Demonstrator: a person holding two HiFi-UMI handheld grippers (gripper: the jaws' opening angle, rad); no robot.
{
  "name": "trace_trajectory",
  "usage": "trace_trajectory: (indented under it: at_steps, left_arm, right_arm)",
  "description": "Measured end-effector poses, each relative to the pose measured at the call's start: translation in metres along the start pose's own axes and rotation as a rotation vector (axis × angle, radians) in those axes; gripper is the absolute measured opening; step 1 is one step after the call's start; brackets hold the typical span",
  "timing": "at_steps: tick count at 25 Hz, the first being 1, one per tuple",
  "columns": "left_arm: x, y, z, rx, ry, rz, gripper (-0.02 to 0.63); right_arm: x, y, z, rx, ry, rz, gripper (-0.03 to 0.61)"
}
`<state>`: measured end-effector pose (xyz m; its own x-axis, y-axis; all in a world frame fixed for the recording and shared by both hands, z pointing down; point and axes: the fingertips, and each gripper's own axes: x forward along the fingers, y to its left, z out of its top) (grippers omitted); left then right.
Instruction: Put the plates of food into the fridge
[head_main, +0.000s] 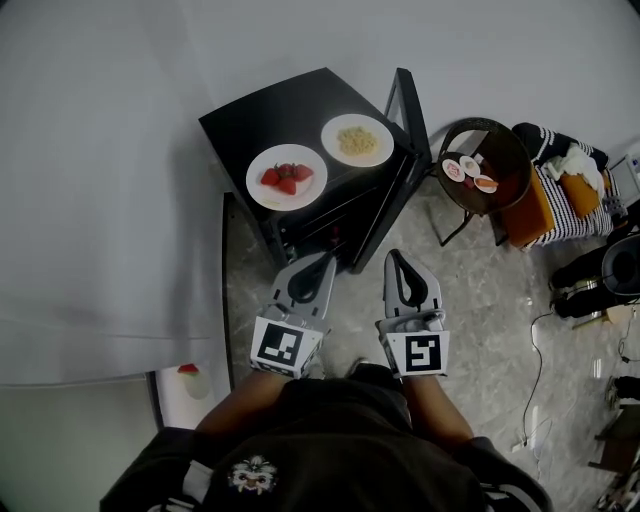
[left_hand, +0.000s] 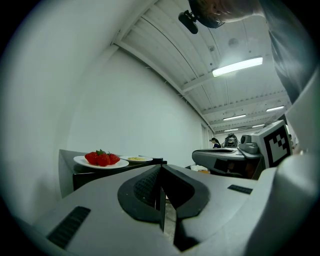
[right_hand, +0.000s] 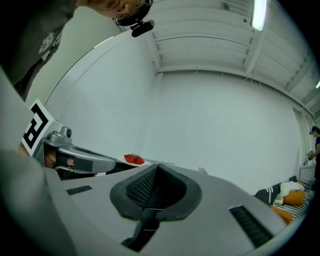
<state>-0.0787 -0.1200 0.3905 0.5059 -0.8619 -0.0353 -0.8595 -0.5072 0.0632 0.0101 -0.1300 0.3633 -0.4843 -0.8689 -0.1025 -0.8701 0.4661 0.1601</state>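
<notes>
Two white plates stand on top of a small black fridge (head_main: 250, 115): one with strawberries (head_main: 286, 177) on the left, one with yellow food (head_main: 357, 139) on the right. The fridge door (head_main: 408, 115) stands open at its right side. My left gripper (head_main: 327, 257) and right gripper (head_main: 392, 255) are side by side in front of the fridge, both shut and empty, pointing level at it. In the left gripper view the gripper (left_hand: 160, 167) faces the strawberry plate (left_hand: 100, 161) and the yellow plate (left_hand: 136, 159). In the right gripper view the gripper (right_hand: 156, 166) has the strawberries (right_hand: 134, 160) beyond it.
A round dark side table (head_main: 500, 150) with several small dishes stands right of the fridge. Striped and orange cushions (head_main: 555, 190) lie beyond it. Cables and dark gear cover the floor at the far right. A white wall runs along the left.
</notes>
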Motion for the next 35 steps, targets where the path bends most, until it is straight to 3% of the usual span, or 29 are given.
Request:
trace_trajectory:
  at_steps: [8, 35]
  left_arm:
    - [0.025, -0.002, -0.008, 0.034, 0.032, 0.008, 0.021]
    - [0.096, 0.005, -0.024, 0.078, 0.062, 0.34, 0.021]
  right_arm:
    - [0.026, -0.021, -0.013, 0.02, 0.003, 0.042, 0.023]
    - [0.096, -0.086, -0.053, 0.081, -0.055, 0.329, 0.021]
